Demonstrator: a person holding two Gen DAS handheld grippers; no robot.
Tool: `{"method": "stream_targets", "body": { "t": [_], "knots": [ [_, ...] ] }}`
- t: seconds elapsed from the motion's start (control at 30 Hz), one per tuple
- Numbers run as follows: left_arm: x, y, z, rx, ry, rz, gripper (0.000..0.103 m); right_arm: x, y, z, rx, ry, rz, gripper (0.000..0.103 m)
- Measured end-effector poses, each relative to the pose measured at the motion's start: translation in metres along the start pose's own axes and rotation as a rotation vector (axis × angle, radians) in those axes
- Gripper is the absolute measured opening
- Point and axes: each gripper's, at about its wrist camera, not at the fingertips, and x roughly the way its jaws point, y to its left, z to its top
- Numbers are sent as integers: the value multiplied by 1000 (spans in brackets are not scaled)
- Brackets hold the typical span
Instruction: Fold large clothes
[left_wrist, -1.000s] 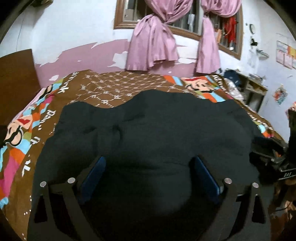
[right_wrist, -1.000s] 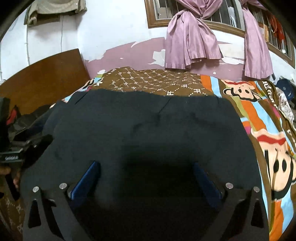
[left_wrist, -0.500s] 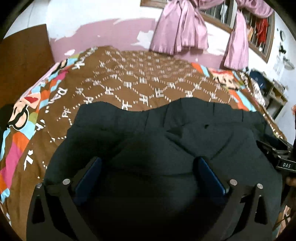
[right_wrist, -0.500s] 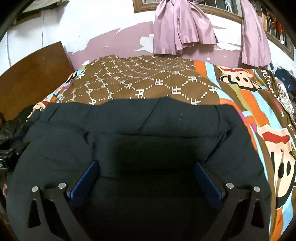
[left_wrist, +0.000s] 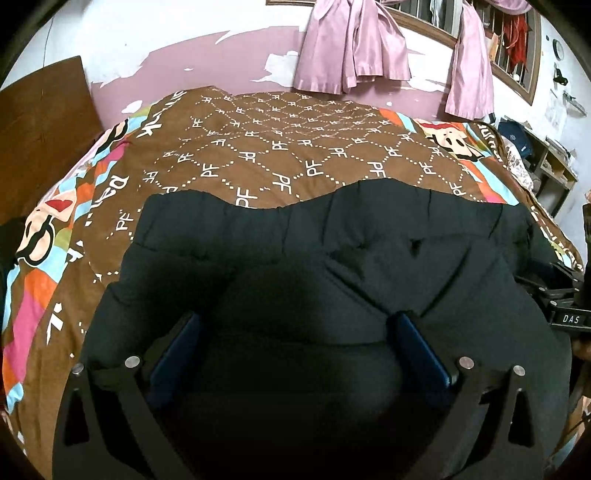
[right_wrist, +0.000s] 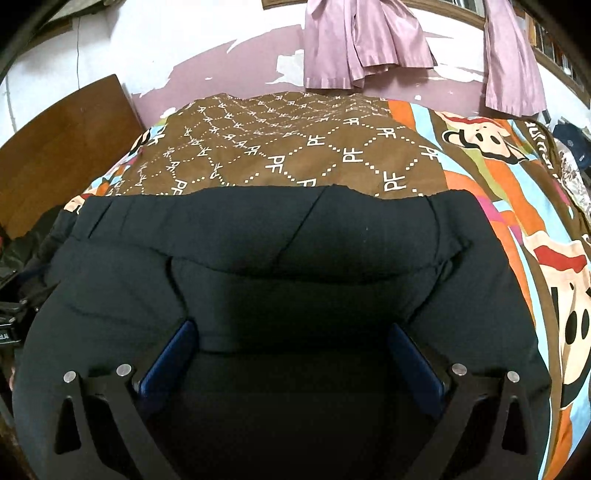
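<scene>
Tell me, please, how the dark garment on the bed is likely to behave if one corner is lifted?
The dark garment would probably droop rather than hold its shape: its far edge sags in waves over the bedspread. Being broad and layered, with a fold across the middle, it likely feels fairly heavy and may drag. The layers could slide apart.

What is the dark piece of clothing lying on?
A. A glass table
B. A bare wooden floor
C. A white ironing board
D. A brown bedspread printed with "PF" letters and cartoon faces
D: the dark garment is spread over a brown bedspread patterned with dotted diamonds and "PF" letters, with colourful cartoon faces along its edges, as both wrist views show.
</scene>
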Motion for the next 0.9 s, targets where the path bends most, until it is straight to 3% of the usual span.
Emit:
{"method": "stream_targets", "body": {
  "t": [0.4, 0.63, 0.9],
  "knots": [
    [-1, -7, -5, 32, -40, 15, 102, -17, 1, -9, 2, -100, -3, 103],
    [-12, -9, -12, 34, -116, -1, 102, -27, 8, -19, -21, -179, -41, 103],
    [-22, -7, -14, 23, -157, -17, 102, -41, 0, -18, 4, -177, -26, 103]
  ]
}}
